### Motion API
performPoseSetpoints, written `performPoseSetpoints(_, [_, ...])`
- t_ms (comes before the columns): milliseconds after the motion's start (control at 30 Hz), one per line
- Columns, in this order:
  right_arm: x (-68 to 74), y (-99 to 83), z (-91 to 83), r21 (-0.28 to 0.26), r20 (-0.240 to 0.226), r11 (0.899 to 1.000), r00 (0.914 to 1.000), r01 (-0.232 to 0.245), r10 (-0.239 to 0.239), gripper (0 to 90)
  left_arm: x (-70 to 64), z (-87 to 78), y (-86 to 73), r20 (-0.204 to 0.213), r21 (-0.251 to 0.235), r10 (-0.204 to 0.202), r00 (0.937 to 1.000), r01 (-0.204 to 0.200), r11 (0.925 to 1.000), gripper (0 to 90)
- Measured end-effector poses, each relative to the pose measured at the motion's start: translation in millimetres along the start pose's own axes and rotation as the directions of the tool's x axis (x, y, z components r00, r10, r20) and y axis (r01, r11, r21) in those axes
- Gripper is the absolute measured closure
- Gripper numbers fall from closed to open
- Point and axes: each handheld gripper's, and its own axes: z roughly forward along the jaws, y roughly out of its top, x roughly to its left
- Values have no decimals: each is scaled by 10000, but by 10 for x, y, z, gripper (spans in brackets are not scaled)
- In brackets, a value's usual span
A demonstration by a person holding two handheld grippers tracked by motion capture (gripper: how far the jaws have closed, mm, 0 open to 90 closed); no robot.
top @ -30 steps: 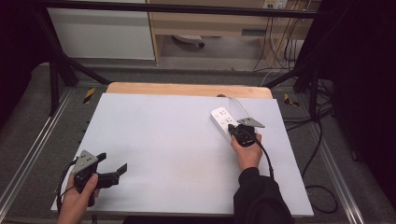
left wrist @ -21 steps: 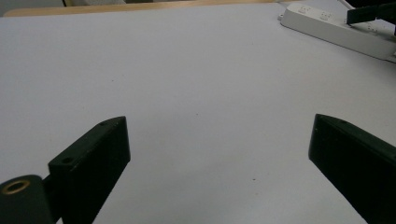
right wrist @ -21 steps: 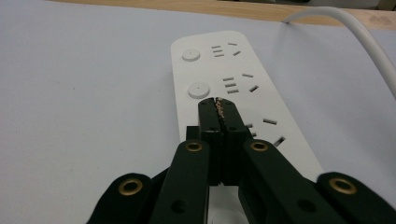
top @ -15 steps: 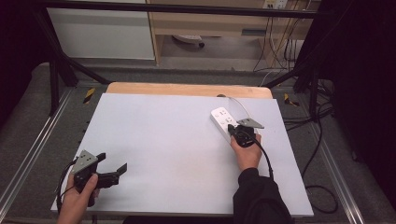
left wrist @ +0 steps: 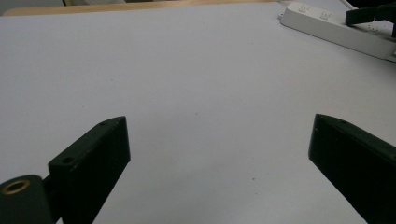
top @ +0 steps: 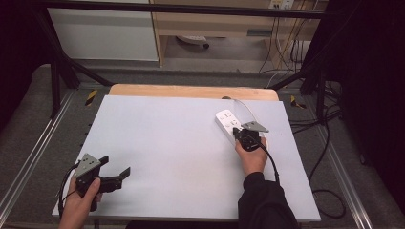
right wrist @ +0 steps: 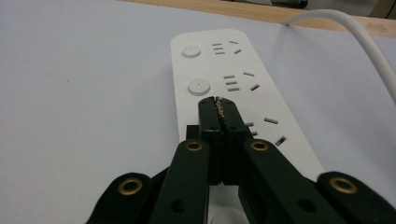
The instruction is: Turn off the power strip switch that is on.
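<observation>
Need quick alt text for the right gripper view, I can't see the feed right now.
The right gripper, black jaws shut together, is poised over the third button position of a white power strip lying on the pale table. Two round buttons with socket slots show beyond it; a white cable curves at upper right.

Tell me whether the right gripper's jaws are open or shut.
Shut. In the right gripper view the right gripper has both jaws pressed flat together, nothing between them, tips over the white power strip.

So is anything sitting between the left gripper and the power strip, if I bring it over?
Nothing visible. The left gripper sits open at the near left, and bare table runs from it to the power strip. The right gripper, jaws shut, is already over the strip's near end.
</observation>
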Motion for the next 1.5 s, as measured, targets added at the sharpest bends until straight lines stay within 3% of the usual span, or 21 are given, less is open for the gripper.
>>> performPoseSetpoints(400, [-11,2,-1,30,-127,9998,9997,-193,194,900,-5,2,-1,9,5,17,10000,-17,10000,53])
performPoseSetpoints(967, [1,5,-11,95,-54,9999,10000,71,-71,900,-8,4,-3,15,47,68,10000,-68,10000,53])
performPoseSetpoints(1033, [25,16,-20,239,299,9990,9988,376,-383,900,-7,3,-3,11,64,60,10000,-61,10000,53])
performPoseSetpoints(1200, [-2,18,-18,243,160,9996,9998,143,-147,900,-2,-1,-7,19,71,16,10000,-16,10000,54])
performPoseSetpoints(1500, [-6,29,-17,321,103,9990,9994,319,-323,900,-5,6,-7,-13,94,61,10000,-61,9999,54])
